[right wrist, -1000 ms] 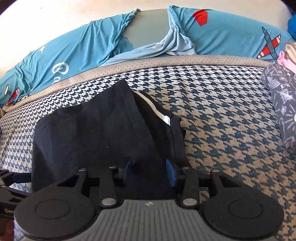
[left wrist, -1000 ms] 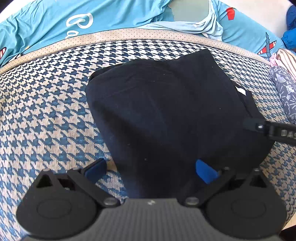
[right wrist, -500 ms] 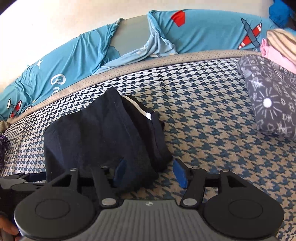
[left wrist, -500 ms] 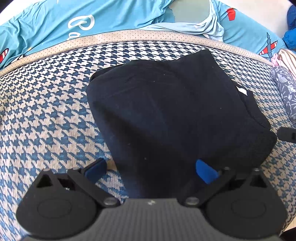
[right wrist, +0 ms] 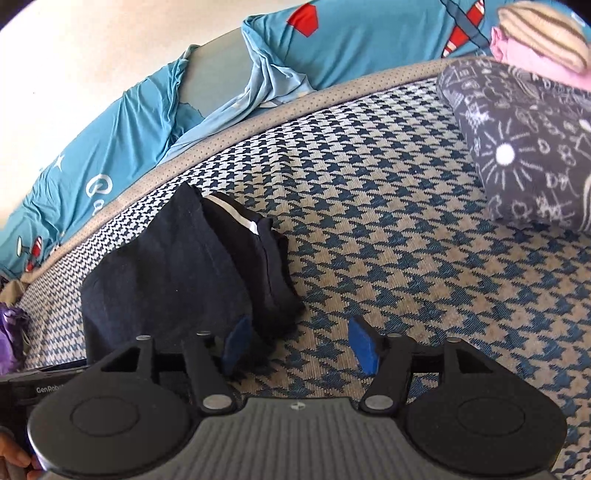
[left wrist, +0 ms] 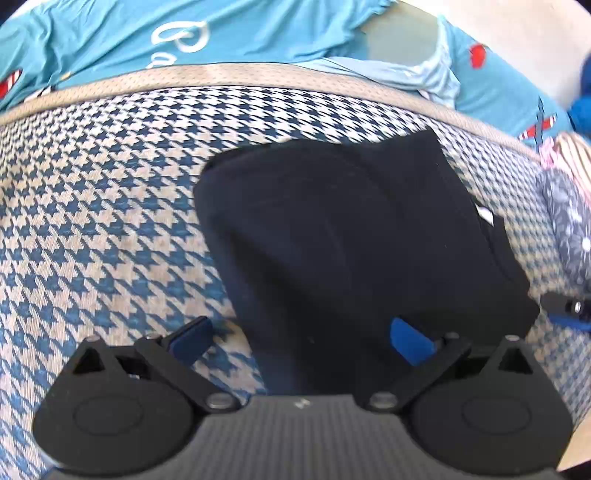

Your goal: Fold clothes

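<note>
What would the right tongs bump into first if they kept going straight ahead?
Probably just the blue-and-beige houndstooth bed cover. The right tongs are open, and the folded black garment lies off to their left. Further ahead sits the teal airplane-print bedding, though depth is hard to judge.

Bedroom: houndstooth mattress (right wrist: 406,229), blue bedsheet (right wrist: 354,40).

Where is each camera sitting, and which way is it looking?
Left wrist: on the left gripper, facing the black garment on the houndstooth mattress; its open fingers show.
Right wrist: on the right gripper, facing the mattress beside the garment; open fingers show.
Shared: garment, mattress, blue bedsheet.
</note>
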Demonstrator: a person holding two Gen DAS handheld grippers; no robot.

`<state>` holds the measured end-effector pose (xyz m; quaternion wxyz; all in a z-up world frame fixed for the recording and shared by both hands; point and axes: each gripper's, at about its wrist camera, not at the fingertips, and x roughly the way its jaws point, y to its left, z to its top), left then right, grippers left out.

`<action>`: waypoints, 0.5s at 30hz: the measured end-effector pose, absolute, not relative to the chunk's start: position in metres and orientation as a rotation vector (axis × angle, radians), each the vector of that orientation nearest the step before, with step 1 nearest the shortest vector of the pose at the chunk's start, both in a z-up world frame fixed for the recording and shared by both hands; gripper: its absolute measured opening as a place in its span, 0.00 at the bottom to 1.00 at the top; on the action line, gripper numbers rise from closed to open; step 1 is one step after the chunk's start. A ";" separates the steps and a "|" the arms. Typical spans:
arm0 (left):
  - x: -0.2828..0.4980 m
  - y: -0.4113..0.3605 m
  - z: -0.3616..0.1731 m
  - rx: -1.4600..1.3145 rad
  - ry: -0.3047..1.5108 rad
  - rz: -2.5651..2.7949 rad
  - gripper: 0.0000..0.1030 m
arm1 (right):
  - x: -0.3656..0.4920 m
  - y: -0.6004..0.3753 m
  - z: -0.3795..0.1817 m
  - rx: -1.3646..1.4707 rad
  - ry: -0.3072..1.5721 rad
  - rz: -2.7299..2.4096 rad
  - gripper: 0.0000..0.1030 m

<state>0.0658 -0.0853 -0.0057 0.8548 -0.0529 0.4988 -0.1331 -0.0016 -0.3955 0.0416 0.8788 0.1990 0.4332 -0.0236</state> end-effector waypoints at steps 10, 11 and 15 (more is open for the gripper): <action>0.085 -0.057 -0.003 -0.220 1.051 -0.232 1.00 | 0.005 -0.396 0.030 0.455 0.937 -0.028 0.60; 0.087 -0.055 -0.003 -0.230 1.051 -0.241 1.00 | 0.005 -0.395 0.029 0.448 0.937 -0.023 0.60; 0.096 -0.049 -0.003 -0.268 1.053 -0.273 1.00 | 0.007 -0.392 0.028 0.439 0.935 -0.007 0.61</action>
